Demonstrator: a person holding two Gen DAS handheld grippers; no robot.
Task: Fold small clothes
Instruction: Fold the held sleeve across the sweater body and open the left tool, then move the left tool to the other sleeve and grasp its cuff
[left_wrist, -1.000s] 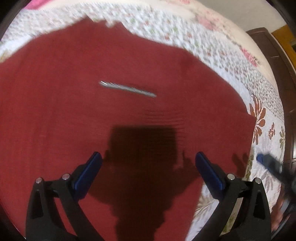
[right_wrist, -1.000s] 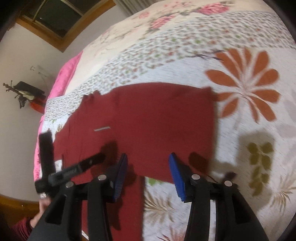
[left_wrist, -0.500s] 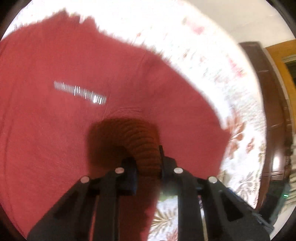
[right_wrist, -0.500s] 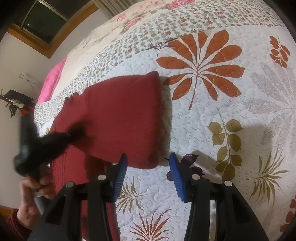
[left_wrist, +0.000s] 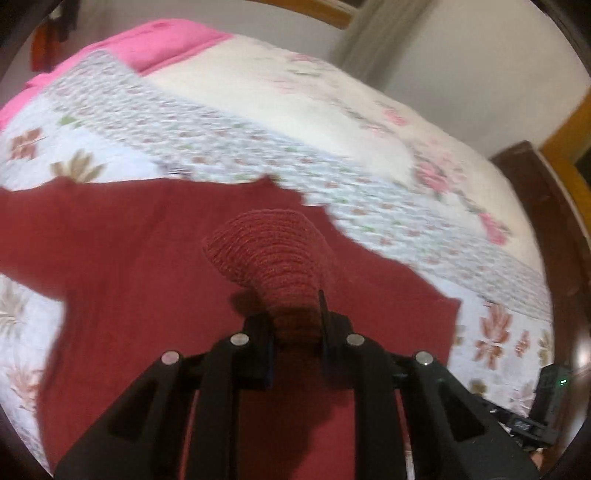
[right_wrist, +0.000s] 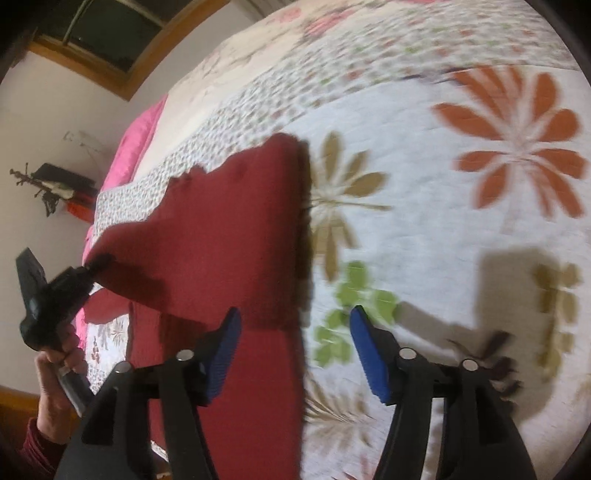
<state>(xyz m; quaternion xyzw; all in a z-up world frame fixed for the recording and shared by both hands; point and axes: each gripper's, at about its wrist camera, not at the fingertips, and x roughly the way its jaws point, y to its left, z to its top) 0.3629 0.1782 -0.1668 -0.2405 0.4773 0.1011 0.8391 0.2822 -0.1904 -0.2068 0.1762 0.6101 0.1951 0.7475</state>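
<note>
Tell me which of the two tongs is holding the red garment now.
The left tongs, shut on a ribbed fold of the red garment. The right tongs stand open, blue pads apart, empty.

Warm indoor light from above reaches me on both feeds. In the right wrist view my right gripper (right_wrist: 295, 350) throws a hard, dark shadow onto the quilt (right_wrist: 424, 221) toward 3 o'clock. Motion blur smears the quilt's print in both views, worst toward 12 o'clock. Fisheye bending curves the edges, with black corners. The window (right_wrist: 107, 40) at 11 o'clock is dark.
</note>
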